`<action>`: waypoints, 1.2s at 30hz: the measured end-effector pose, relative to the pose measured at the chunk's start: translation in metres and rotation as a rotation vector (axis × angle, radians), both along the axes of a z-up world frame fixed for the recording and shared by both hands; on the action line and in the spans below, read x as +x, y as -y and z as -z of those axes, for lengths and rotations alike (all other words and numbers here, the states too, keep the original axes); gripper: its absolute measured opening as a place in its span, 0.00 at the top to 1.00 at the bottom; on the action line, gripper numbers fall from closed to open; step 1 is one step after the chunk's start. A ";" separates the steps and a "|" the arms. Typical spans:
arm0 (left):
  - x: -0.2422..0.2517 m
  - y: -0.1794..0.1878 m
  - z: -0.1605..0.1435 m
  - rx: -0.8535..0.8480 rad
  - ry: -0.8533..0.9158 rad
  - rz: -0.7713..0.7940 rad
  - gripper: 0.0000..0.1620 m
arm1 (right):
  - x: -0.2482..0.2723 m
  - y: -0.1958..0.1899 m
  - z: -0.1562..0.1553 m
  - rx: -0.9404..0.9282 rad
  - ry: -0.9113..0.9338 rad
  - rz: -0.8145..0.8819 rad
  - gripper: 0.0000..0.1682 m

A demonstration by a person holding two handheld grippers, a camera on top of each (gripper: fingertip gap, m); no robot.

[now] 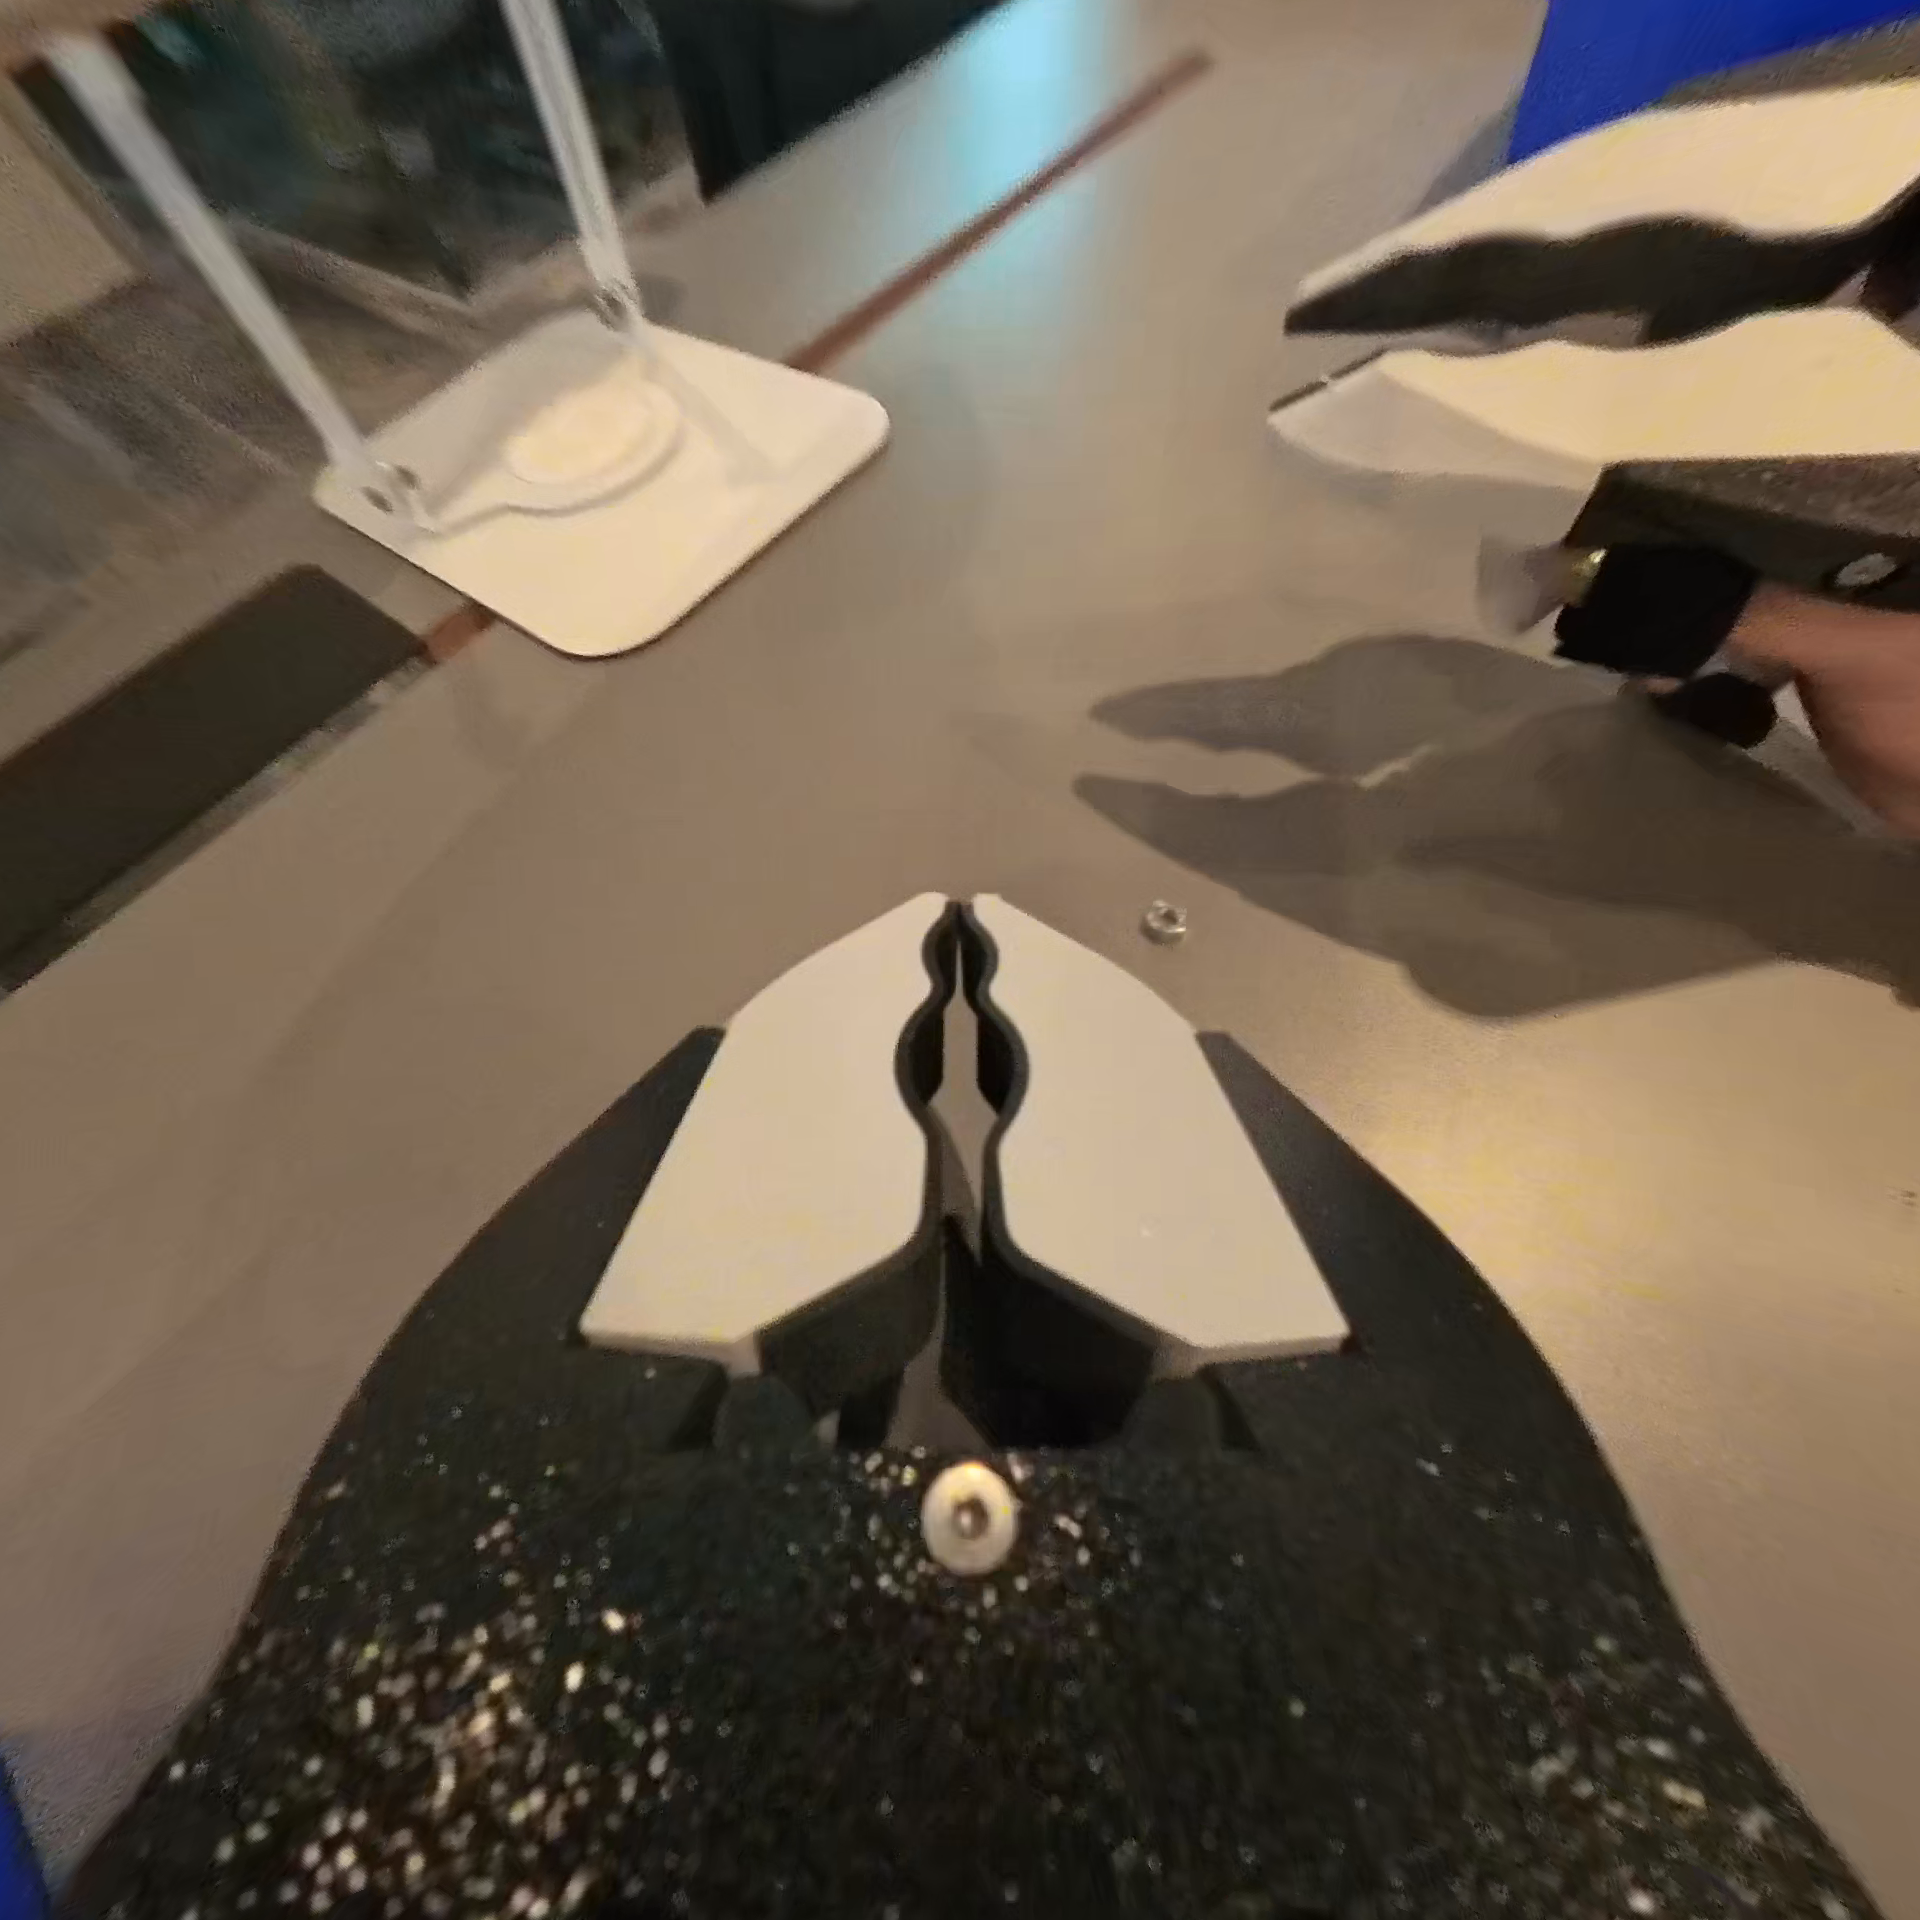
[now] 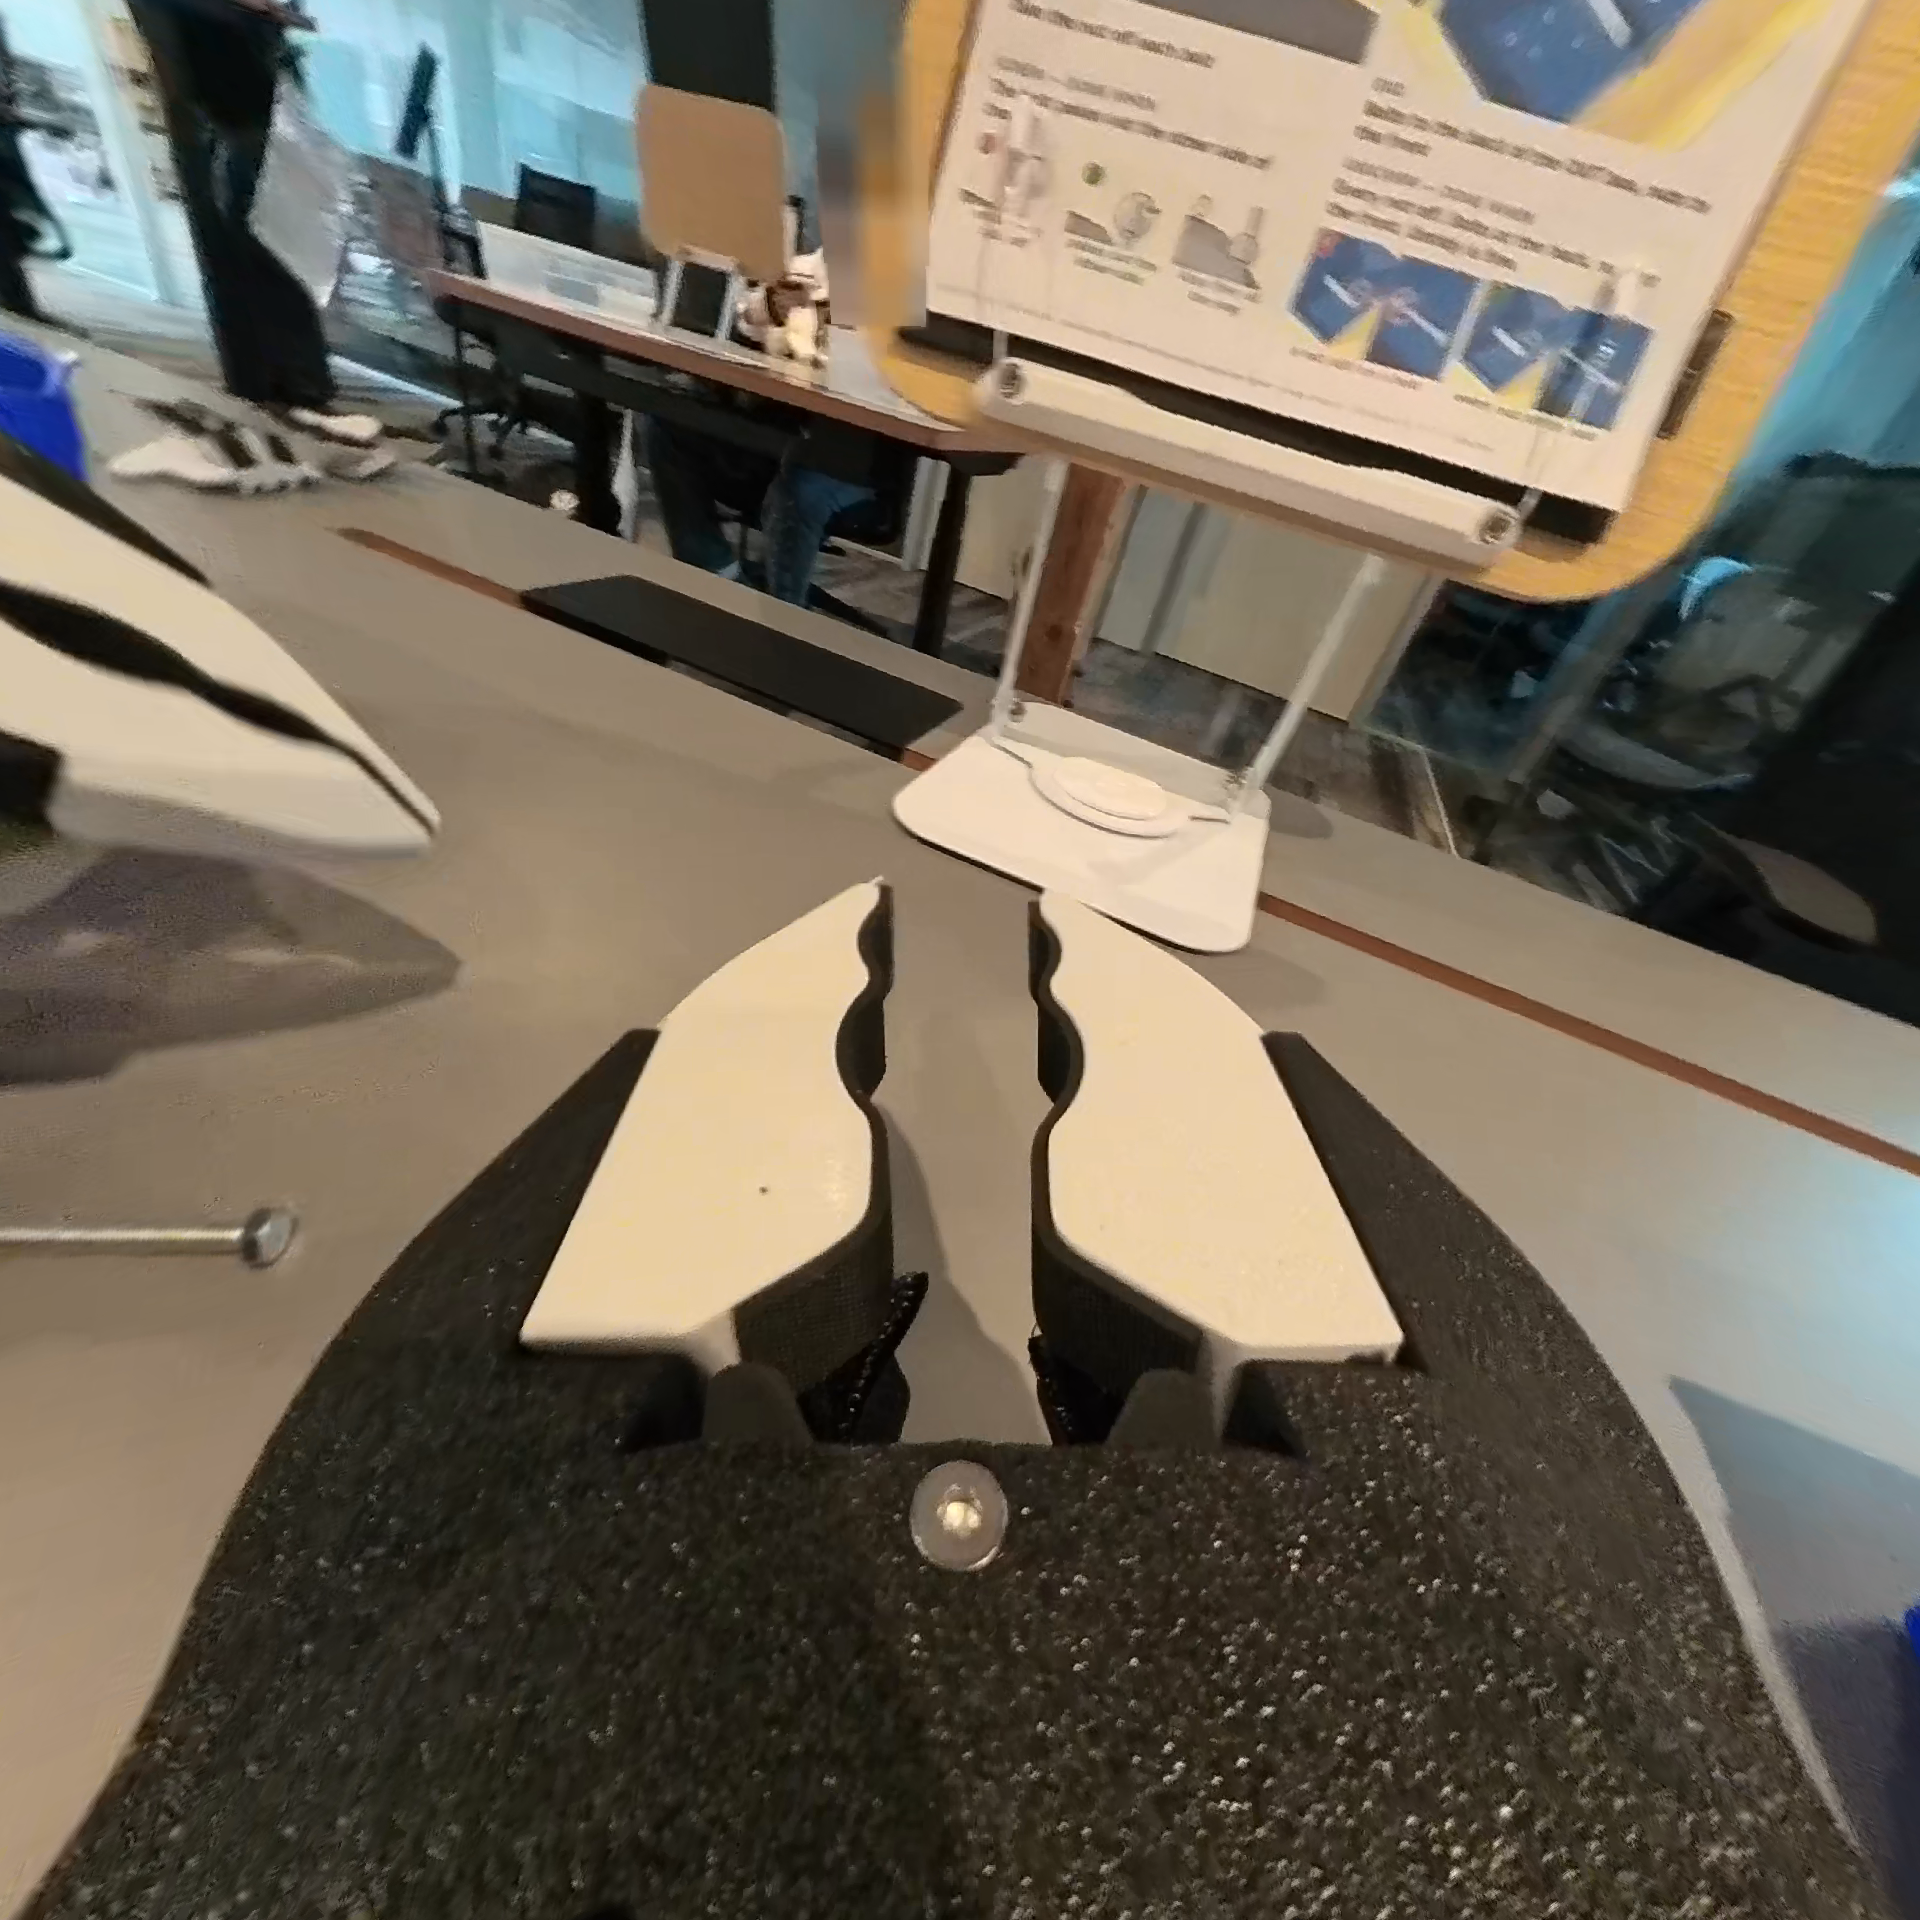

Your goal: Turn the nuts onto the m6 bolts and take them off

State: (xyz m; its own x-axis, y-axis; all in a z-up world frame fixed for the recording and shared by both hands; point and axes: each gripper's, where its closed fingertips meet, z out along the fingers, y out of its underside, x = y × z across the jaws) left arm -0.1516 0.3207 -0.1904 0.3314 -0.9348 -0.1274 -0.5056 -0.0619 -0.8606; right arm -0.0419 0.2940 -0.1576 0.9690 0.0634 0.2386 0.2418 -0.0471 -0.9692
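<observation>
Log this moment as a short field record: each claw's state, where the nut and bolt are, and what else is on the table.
left claw: shut, empty, low over the table
right claw: open, empty
nut: loose on the table, just right of the left claw's tip
bolt: lying flat on the table, bare of any nut where visible
other: white stand holding an instruction sheet

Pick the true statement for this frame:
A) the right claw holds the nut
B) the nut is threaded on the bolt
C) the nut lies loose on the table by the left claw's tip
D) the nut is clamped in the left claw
C: the nut lies bare on the grey table, just right of the shut, empty left claw; the right claw is open and empty, and the bolt carries no nut.
</observation>
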 end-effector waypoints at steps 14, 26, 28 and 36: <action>-0.055 -0.021 -0.007 -0.037 0.237 -0.107 1.00 | -0.108 0.024 0.029 -0.205 0.286 -0.572 1.00; -0.054 -0.020 -0.010 -0.097 0.300 -0.074 1.00 | -0.155 0.052 0.082 -0.738 0.463 -1.023 0.90; -0.054 -0.020 -0.010 -0.089 0.292 -0.076 1.00 | -0.155 0.053 0.086 -0.796 0.488 -1.039 0.93; -0.053 -0.019 -0.008 -0.099 0.290 -0.069 1.00 | -0.151 0.044 0.092 -0.841 0.622 -1.004 0.94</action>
State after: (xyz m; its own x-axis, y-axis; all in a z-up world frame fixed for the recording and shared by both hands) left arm -0.2046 0.3399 -0.1823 0.4042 -0.9119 0.0718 -0.2320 -0.1781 -0.9563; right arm -0.1931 0.2496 -0.2493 0.1877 0.9712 0.1468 0.8778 -0.0988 -0.4687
